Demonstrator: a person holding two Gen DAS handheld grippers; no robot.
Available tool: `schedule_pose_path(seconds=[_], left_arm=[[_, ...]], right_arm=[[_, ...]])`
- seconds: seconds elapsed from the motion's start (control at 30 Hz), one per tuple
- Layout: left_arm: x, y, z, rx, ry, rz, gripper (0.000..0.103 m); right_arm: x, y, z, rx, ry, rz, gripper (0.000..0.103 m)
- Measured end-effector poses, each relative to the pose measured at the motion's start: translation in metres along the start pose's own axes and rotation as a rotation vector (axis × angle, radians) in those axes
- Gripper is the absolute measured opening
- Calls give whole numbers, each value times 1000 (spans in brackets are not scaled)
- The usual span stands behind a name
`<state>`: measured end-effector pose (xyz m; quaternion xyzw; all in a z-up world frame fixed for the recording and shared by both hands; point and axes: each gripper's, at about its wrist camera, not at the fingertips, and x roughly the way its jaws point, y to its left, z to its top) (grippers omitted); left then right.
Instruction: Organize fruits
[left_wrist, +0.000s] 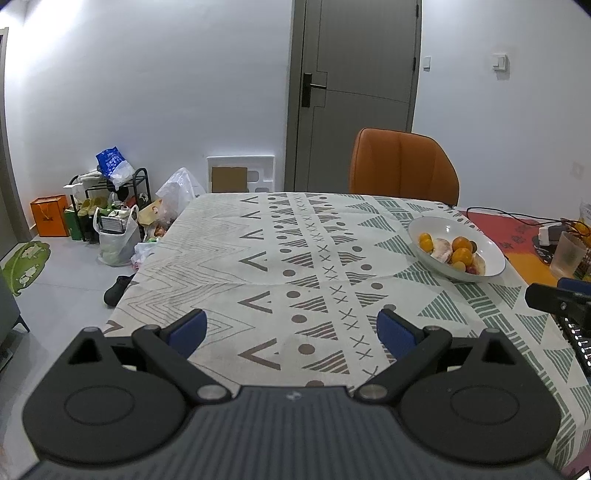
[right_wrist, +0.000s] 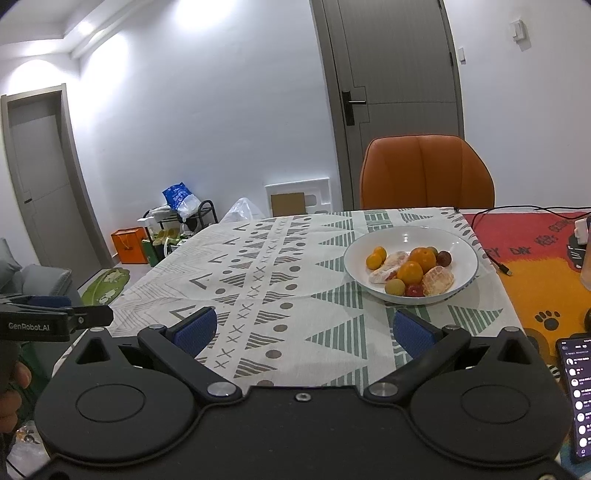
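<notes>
A white bowl (right_wrist: 461, 247) stands on the patterned tablecloth (right_wrist: 295, 295), holding oranges (right_wrist: 410, 273), peeled citrus pieces (right_wrist: 437, 280), small yellow fruits (right_wrist: 394, 287) and red ones (right_wrist: 444, 257). The bowl also shows at the right in the left wrist view (left_wrist: 436, 225). My right gripper (right_wrist: 303, 332) is open and empty, above the cloth in front of the bowl. My left gripper (left_wrist: 291, 328) is open and empty over the middle of the cloth, left of the bowl.
An orange chair (right_wrist: 428, 173) stands behind the table. A phone (right_wrist: 576, 395) lies at the right edge. A black cable (right_wrist: 491, 254) and a cup (left_wrist: 570, 254) sit on the red-orange mat (right_wrist: 535, 273). Bags and a shoe rack (left_wrist: 110, 206) clutter the floor at left.
</notes>
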<state>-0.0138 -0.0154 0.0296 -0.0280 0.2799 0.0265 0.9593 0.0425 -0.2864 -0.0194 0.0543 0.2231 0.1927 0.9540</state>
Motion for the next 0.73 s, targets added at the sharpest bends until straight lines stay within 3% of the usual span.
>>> schedule_pose_path(seconds=[0.73], left_arm=[[10, 1, -2, 5, 25, 2, 98]], right_arm=[[5, -2, -4, 2, 14, 0, 103]])
